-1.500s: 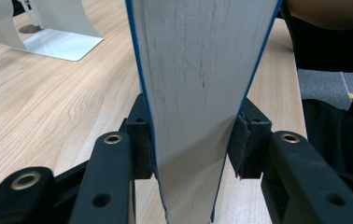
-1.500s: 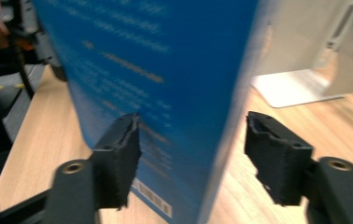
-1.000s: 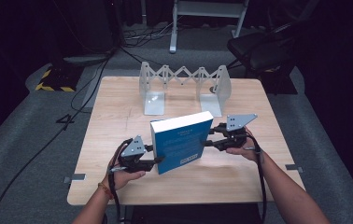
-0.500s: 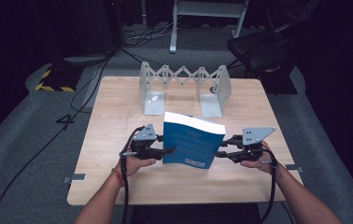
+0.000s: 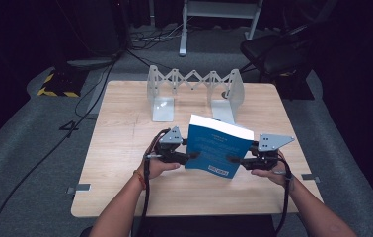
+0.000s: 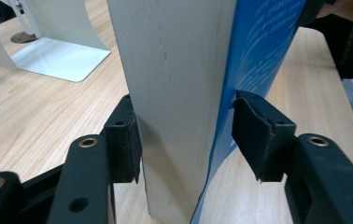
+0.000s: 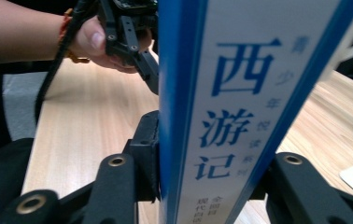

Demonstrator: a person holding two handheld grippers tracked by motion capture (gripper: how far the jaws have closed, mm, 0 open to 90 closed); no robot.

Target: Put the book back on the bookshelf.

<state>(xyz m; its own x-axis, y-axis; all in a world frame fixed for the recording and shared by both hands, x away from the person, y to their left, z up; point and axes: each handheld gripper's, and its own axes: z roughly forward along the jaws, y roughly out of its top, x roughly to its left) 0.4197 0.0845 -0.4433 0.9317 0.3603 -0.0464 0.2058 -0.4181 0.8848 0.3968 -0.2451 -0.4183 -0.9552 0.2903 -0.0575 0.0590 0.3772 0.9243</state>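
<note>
A blue paperback book point(image 5: 214, 148) stands upright over the front middle of the wooden table point(image 5: 125, 128), and both grippers hold it. My left gripper point(image 5: 190, 156) is shut on its page edge, one pad on each cover point(image 6: 186, 135). My right gripper point(image 5: 233, 159) is shut on the opposite side, and its jaws straddle the white spine with blue characters point(image 7: 221, 116). In the right gripper view the person's other hand and the left gripper point(image 7: 132, 32) sit beyond the book. The book's white top edge slopes down toward the right.
A metal expanding bookend rack point(image 5: 194, 84) stands at the back middle of the table, and one of its base plates point(image 6: 58, 56) lies just past the book. Cables trail from both grippers off the front edge. A dark chair point(image 5: 273, 54) and floor cables lie beyond the table.
The book has turned clockwise seen from above and shifted right. The left gripper moved forward and right, and the right gripper moved right and toward the person. Both kept hold.
</note>
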